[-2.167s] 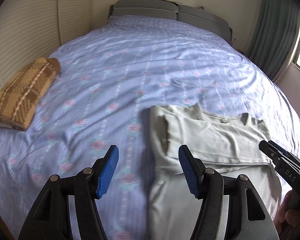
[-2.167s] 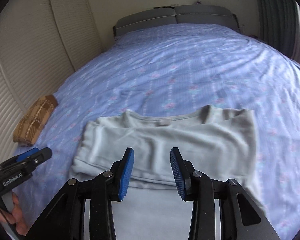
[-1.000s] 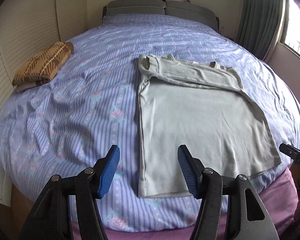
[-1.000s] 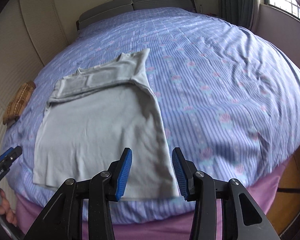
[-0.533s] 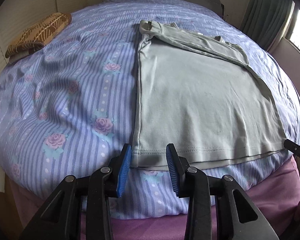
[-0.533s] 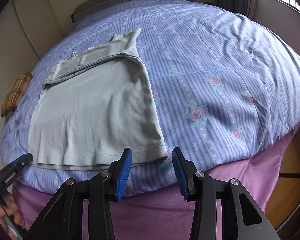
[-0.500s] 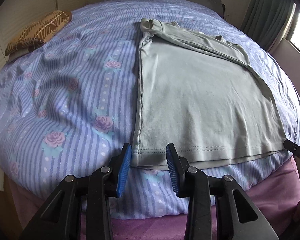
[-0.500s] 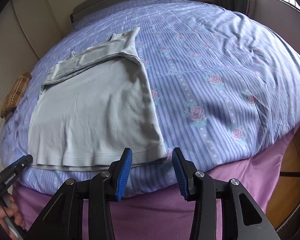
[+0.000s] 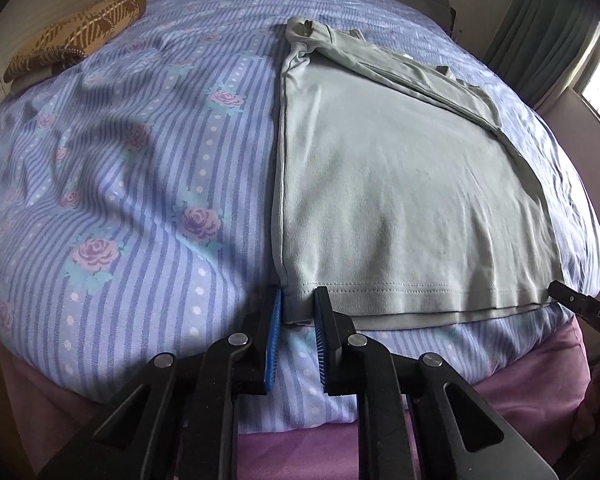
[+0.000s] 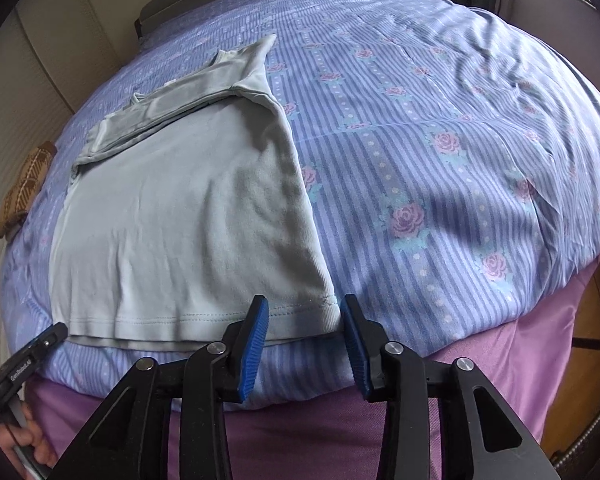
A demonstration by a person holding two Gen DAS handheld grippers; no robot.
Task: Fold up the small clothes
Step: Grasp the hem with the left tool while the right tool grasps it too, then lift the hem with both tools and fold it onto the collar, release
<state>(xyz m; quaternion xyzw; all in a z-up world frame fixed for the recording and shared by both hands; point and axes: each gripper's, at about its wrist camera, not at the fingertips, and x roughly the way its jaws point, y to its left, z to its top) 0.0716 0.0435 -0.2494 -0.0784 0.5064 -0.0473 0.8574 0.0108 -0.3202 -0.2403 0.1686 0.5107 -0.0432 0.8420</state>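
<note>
Pale grey-green cotton T-shirt, sleeves folded across the top, spread flat on the bed with the lilac striped, rose-printed sheet, hem toward both sets of jaws. Left gripper at the near left hem corner: jaws just been closing, now narrowed onto that corner, blue ribbed pads pinching the doubled hem edge between them. Rest of the shirt stretching away ahead and to the right of these jaws.

Right gripper at the opposite hem corner: jaws just been closing too, yet standing spread, the corner of the hem lying in the gap between the pads, neither pad pressing on it as far as can be told. Shirt body ahead and to the left of these jaws; bare sheet to their right.

Left wrist view only: brown and cream patterned knitted bundle shown plainly, far ahead and well to the left of the jaws, against the wall; a window at the far right edge; tip of the right gripper just beside the far hem corner. Right wrist view only: the left gripper's black tip at the lower left with a person's fingers on its handle; purple bed skirt below the sheet edge, just under the jaws; wide empty stretch of sheet to the right.
</note>
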